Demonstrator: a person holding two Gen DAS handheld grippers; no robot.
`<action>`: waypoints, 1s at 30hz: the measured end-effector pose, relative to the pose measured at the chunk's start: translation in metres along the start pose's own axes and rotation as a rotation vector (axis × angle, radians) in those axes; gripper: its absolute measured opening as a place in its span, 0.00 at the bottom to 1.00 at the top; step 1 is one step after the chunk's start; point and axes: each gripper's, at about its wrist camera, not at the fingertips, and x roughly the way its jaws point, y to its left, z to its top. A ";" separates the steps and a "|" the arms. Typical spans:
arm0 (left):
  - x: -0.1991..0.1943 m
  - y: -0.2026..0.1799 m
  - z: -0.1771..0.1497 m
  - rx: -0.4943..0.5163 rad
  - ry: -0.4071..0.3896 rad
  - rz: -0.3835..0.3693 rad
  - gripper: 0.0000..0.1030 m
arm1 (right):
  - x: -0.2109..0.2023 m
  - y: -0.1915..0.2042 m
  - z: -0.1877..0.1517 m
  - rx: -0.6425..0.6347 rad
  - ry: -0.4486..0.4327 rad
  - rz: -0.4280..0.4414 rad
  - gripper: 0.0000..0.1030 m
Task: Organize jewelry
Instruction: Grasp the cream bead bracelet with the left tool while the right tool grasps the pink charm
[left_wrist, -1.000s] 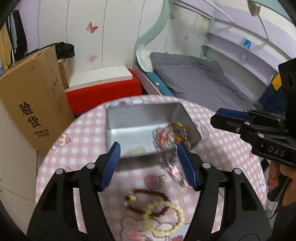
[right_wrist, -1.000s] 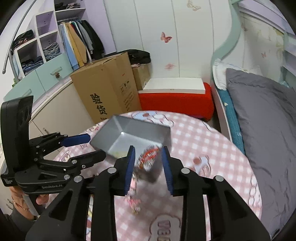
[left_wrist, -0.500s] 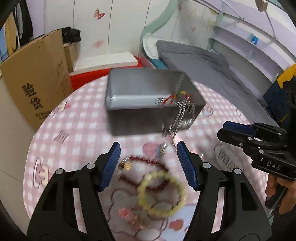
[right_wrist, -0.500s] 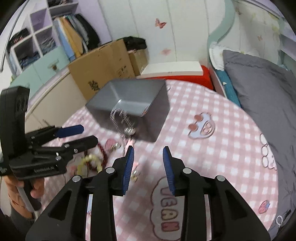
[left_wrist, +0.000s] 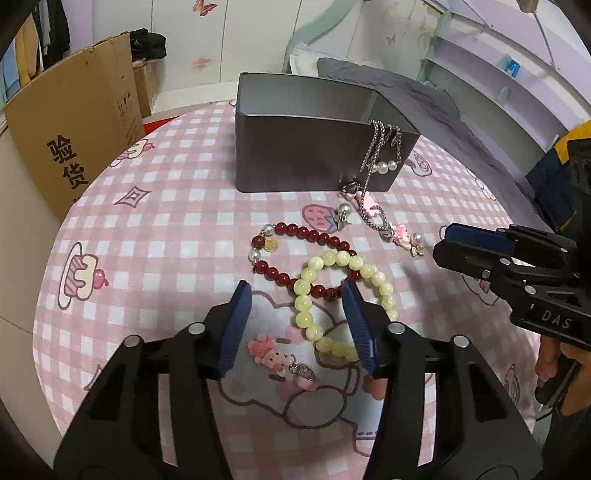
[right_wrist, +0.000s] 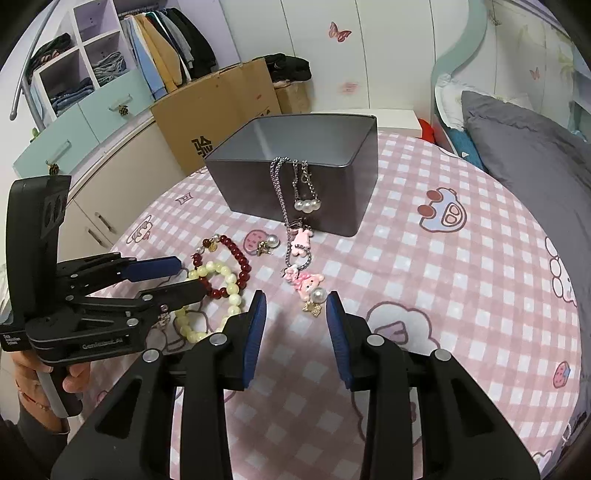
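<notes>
Left wrist view: the left tool (left_wrist: 297, 295) hangs over the pink checked tabletop (left_wrist: 155, 206), jaws partway apart and just closing in, nothing gripped. Between its blue pads (left_wrist: 236, 325) the pale yellow bead bracelet (left_wrist: 343, 295) lies flat, its loop crossing over the dark red bead bracelet (left_wrist: 295, 254); the pads are not pressing on either. Just below them, nearer the tabletop's near edge, sits a small pink charm (left_wrist: 275, 356).

Toward the far edge stands the grey metal tin (left_wrist: 303, 147), upright and open at the top. A silver chain with pearls (left_wrist: 382, 155) hangs over its front right corner and runs down onto the cloth, where its pink charms (left_wrist: 388, 229) trail away from the tin. A pearl earring (left_wrist: 341, 218) lies just beside the red bracelet.

Right wrist view: the right tool (right_wrist: 295, 306) has its jaws narrowly apart and empty, and a pearl and gold pendant (right_wrist: 316, 299) at the chain's end lies just ahead between its tips, not clamped. A hand (right_wrist: 44, 380) holds the left tool's handle at the left. A cardboard box (right_wrist: 218, 107) stands beyond the tabletop's far left edge, and a grey bed (right_wrist: 524, 147) to its right.
</notes>
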 end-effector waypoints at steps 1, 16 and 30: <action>0.001 -0.001 -0.001 0.004 0.002 -0.001 0.43 | 0.000 0.000 -0.001 0.001 0.000 -0.001 0.31; -0.008 0.005 -0.002 -0.011 -0.025 -0.028 0.09 | 0.007 -0.002 -0.003 0.003 0.017 -0.052 0.36; -0.050 -0.002 0.021 -0.007 -0.142 -0.076 0.09 | 0.038 0.009 0.007 -0.110 0.046 -0.137 0.36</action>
